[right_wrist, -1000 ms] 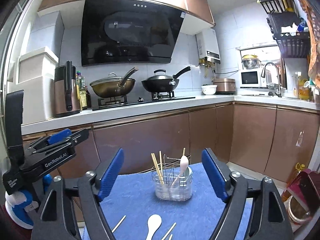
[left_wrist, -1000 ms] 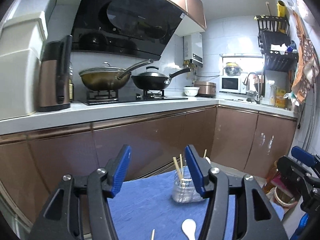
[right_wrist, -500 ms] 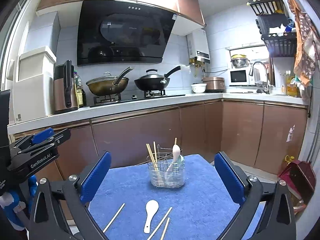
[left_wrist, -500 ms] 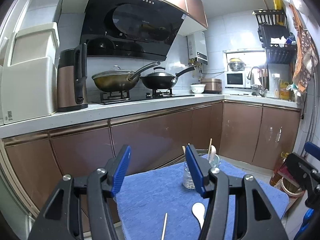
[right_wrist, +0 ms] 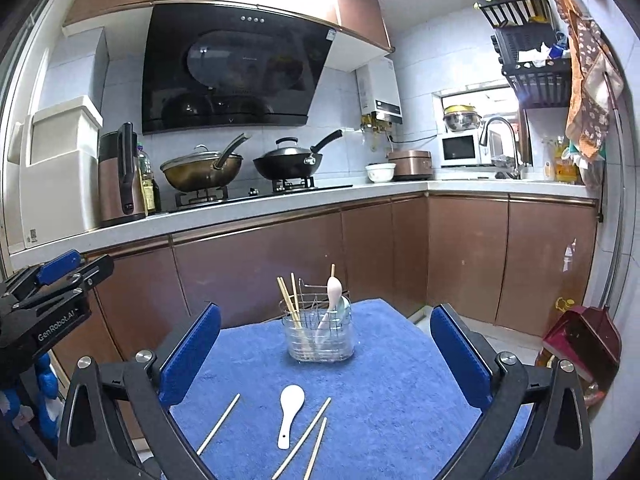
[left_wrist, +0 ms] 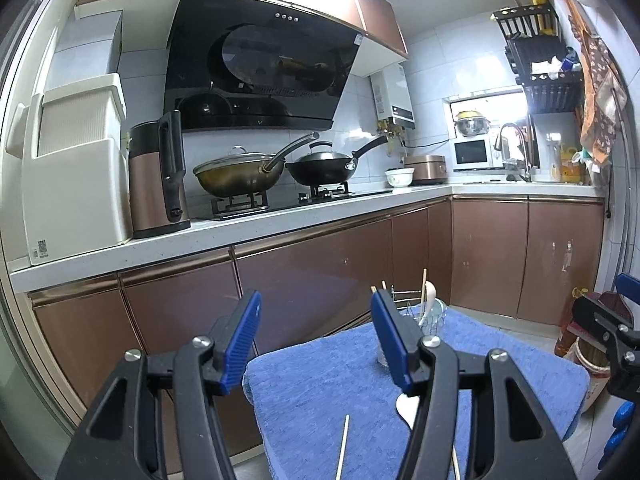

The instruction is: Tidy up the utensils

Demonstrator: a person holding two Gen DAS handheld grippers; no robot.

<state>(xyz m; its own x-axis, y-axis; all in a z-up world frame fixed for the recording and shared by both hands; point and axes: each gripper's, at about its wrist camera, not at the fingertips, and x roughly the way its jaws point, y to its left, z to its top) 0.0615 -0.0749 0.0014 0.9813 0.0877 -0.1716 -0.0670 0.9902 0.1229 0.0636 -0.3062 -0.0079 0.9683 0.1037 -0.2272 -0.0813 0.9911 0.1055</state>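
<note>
Left wrist view: left gripper (left_wrist: 316, 338) fingers apart, empty, white ceramic spoon (left_wrist: 408, 408) on blue-towelled table (left_wrist: 320, 380); right wrist view: right gripper (right_wrist: 326, 354) just opened wide, empty, clear wire utensil holder (right_wrist: 322, 334) could tip if knocked.

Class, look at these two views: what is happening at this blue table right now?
A person holds a tool in each hand over the blue cloth, sorting utensils into the clear holder. The holder already has chopsticks and a white spoon standing in it. Another white spoon and three loose chopsticks lie on the cloth. The right tool has just been opening and holds nothing; the left tool is open and empty too.
</note>
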